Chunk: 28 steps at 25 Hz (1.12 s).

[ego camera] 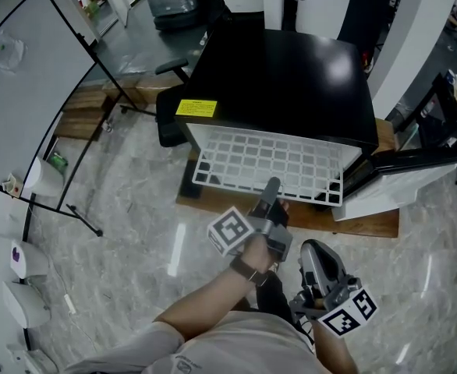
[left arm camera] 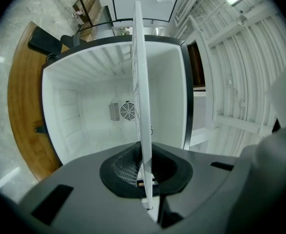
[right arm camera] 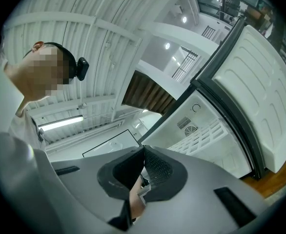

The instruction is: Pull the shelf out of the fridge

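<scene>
One shelf (left arm camera: 138, 82) edge pinched in left tool (left arm camera: 146, 182).

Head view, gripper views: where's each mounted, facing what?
Head view: on the person's head, steeply down at fridge, shelf; forearm, left claw, right claw show.
Left gripper view: on left claw, into the fridge; jaws grip the shelf edge-on.
Right gripper view: on right claw, up past the door; jaws shut, empty.
Shared: all show the shelf.
</scene>
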Available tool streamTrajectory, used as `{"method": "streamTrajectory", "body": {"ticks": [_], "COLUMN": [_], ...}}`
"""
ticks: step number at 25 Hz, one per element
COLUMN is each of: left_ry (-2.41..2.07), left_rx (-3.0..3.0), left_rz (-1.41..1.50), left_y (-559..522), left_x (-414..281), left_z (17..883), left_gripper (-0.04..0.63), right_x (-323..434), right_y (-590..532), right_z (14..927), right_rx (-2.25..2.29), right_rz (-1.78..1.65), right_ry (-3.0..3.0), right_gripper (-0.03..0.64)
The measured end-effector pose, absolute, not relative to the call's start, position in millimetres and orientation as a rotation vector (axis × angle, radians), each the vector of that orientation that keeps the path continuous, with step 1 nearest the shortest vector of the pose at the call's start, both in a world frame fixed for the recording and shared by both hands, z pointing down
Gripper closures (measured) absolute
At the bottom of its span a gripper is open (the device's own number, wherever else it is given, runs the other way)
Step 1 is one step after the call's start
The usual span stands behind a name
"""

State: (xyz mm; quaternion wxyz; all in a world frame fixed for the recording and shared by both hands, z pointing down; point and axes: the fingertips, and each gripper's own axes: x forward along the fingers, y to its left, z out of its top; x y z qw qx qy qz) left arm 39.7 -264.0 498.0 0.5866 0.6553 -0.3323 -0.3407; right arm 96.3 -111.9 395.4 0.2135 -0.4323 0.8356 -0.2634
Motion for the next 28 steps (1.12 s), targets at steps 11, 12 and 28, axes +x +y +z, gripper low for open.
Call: {"method": "streamTrajectory", "body": {"ticks": [11,12,28], "left_ry": [-0.746,-0.744,-0.676], "left_rx": [1.524,1.527,1.548], "left_rz": [-0.765,-0.762,-0.742], "left_y": [-232.6,-228.4,-147.8], "left_x": [32.0,30.4,-19.3], "left_z": [495.2,495.2,487.4], "left_gripper": [0.571,0.571,0.571], "right_x": [76.4,75.1,17.8], "right_y": [-95.5,-93.9,-60.8], "right_z": [391.2,391.2,380.2], "right_rx": [-1.21,-1.211,-1.167], "right_rz": [-0.713,-0.712,-0.698], "right_ry": [2.305,2.303,2.331], "right_gripper": [0.597,0.597,0.597]}}
